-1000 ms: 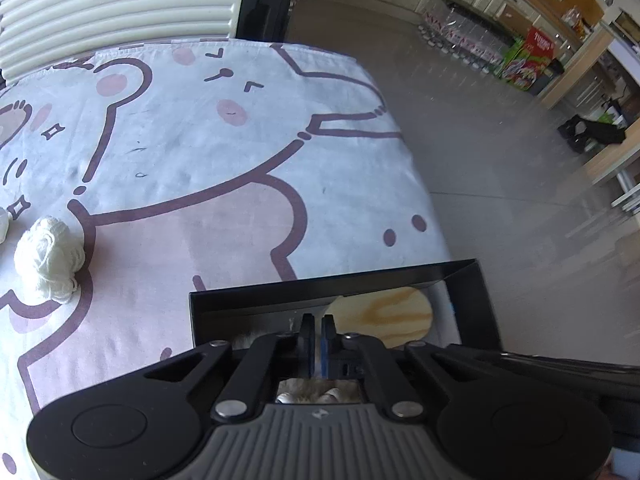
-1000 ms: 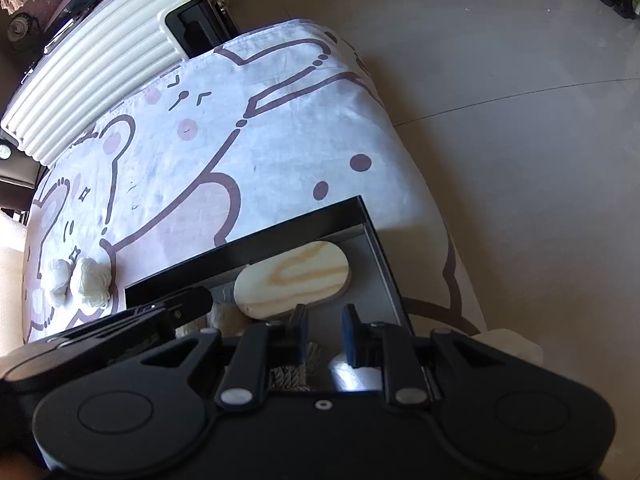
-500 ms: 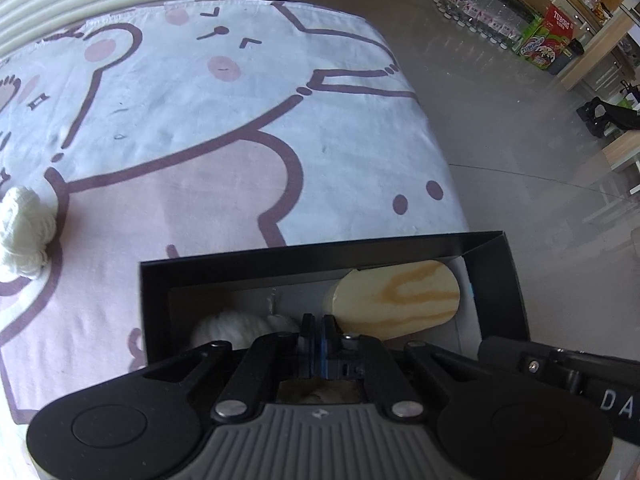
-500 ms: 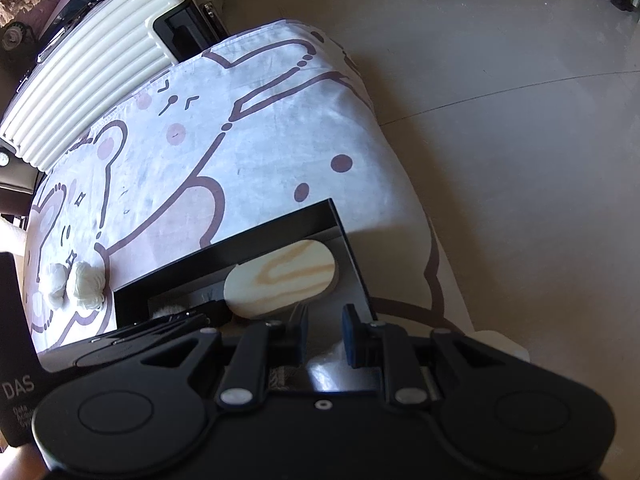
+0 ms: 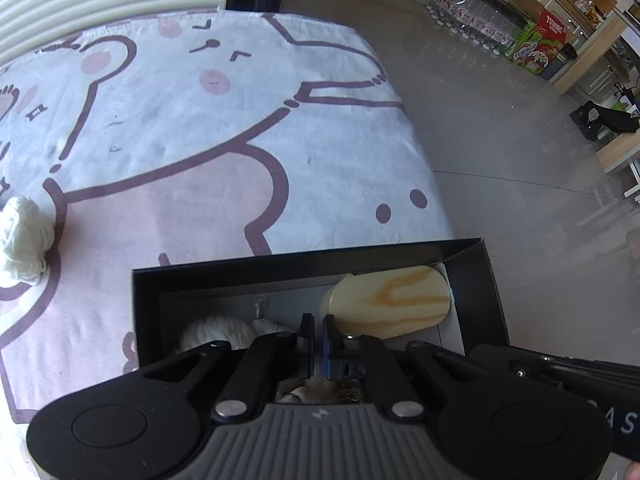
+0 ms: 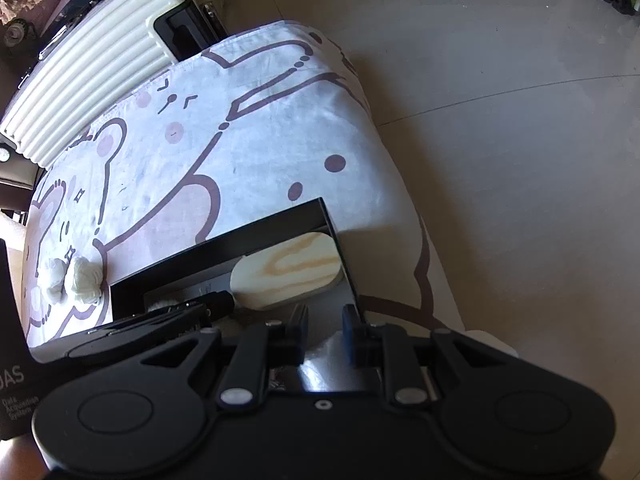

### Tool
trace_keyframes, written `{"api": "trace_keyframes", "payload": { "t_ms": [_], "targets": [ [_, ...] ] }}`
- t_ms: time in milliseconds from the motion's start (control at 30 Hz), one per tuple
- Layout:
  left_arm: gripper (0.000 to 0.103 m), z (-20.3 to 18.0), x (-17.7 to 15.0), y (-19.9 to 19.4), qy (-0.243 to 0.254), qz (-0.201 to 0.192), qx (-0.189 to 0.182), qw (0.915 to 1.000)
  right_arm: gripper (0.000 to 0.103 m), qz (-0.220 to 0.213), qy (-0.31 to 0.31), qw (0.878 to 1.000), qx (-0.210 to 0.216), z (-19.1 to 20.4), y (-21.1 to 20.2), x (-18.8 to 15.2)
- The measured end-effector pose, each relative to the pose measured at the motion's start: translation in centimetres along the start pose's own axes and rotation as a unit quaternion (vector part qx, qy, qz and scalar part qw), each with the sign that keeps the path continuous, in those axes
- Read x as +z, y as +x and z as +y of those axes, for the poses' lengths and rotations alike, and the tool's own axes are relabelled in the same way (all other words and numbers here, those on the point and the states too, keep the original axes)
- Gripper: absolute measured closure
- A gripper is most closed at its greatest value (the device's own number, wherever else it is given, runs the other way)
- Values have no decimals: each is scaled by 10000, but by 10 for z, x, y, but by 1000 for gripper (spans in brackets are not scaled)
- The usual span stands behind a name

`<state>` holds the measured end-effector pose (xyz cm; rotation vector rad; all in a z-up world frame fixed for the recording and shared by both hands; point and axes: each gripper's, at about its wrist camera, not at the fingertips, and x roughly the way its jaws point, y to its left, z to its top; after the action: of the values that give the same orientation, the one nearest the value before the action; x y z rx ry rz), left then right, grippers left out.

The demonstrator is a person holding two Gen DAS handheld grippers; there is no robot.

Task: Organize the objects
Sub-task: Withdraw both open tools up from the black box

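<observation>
The black rectangular cardboard box [image 5: 490, 280] sits at the edge of the bear-print cloth [image 5: 208, 152], holding an oval pale wooden board [image 5: 390, 300] and what looks like white yarn [image 5: 216, 330]. Another white yarn ball [image 5: 22, 236] lies well apart on the cloth. The left gripper [image 5: 315, 338] is clenched on nothing visible; the right gripper [image 6: 325, 330] hangs over the box's right wall, its narrow gap apparently empty.

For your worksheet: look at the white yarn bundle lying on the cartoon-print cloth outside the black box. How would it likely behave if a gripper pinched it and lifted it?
The white yarn bundle looks soft and loosely wound, so it would probably squash under a pinch rather than resist. It seems light for its bulk. Loose loops might trail or snag, and its lumpy shape suggests it would hardly roll on the cloth.
</observation>
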<state>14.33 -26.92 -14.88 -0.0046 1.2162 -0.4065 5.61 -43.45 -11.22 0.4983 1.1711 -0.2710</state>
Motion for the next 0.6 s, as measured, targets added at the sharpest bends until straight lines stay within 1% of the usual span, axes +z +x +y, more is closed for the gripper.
{"api": "trace_keyframes", "payload": {
  "t_ms": [133, 233, 333, 400, 600],
  "targets": [
    [99, -2, -2, -17, 158, -160, 69, 9997, 83, -93, -118, 9999, -6, 4, -7, -3],
    [98, 1, -4, -31, 166, -253, 75, 9995, 82, -182, -179, 9997, -29, 7, -13, -5],
    [92, 4, -7, -45, 142, -327, 88, 9993, 82, -289, -231, 9993, -52, 10, -21, -9],
    [90, 6, -10, -55, 146, -379, 101, 9991, 81, -358, -267, 9990, -82, 11, -27, -12],
    [76, 12, -19, -84, 147, -552, 184, 9982, 79, -588, -415, 9973, -120, 14, -46, -21]
  ]
}}
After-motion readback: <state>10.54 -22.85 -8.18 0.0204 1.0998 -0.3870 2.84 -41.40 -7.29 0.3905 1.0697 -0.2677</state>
